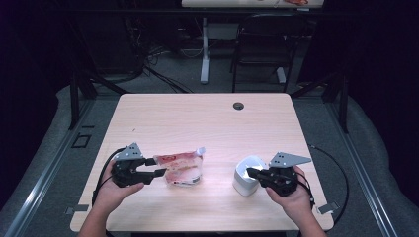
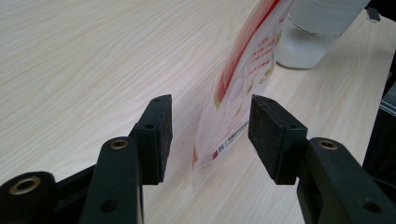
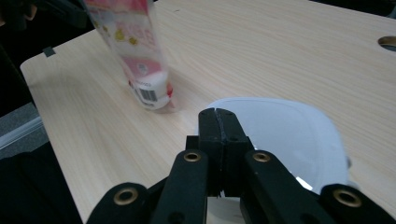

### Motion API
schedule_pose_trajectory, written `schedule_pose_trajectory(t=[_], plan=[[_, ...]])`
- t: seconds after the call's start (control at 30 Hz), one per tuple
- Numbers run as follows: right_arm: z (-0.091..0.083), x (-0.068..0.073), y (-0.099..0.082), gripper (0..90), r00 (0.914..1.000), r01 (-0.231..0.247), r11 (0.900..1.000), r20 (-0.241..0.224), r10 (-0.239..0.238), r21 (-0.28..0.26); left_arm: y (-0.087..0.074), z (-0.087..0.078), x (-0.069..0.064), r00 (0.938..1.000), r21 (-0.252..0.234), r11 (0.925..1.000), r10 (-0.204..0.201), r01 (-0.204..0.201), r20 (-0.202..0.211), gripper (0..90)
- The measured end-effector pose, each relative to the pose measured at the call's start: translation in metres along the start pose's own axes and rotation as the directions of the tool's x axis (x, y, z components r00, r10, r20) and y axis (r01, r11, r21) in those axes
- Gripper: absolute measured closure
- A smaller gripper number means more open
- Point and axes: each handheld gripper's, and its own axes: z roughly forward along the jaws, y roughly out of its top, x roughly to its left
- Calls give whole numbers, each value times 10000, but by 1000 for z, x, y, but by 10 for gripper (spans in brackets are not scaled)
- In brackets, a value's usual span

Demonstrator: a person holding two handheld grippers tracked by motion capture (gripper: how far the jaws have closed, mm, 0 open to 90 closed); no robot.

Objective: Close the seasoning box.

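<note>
The left gripper (image 1: 159,173) has its fingers (image 2: 156,135) spread wide with the bottom edge of the red and white pouch (image 1: 180,169) standing between them, nearer the right-hand pad; neither pad presses on it in the left gripper view. The pouch stands on the desk (image 1: 207,123) and rises away beyond the fingertips. The right gripper (image 1: 250,172) has its fingers (image 3: 219,135) pressed fully together with nothing between them, their tips over the near rim of the white container (image 3: 299,135), which sits on the desk just past and below them
</note>
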Motion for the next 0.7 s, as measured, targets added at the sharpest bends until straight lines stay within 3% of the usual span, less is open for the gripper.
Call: schedule_pose_trajectory(t=[0.27, 0.6, 0.7], plan=[[7, 14, -10, 877, 9984, 168, 9999, -547, -166, 29, 0, 1, 0, 10000, 63, 10000, 59, -58, -45, 501], [15, 22, -23, 849, 9977, 153, 9995, -667, -135, 272, 1, -1, 0, 10000, 17, 10000, 84, -84, -52, 500], [14, 22, -22, 794, 9976, 124, 9998, -689, -112, 169, 2, -4, 1, 10000, -11, 10000, 10, -9, 42, 493]])
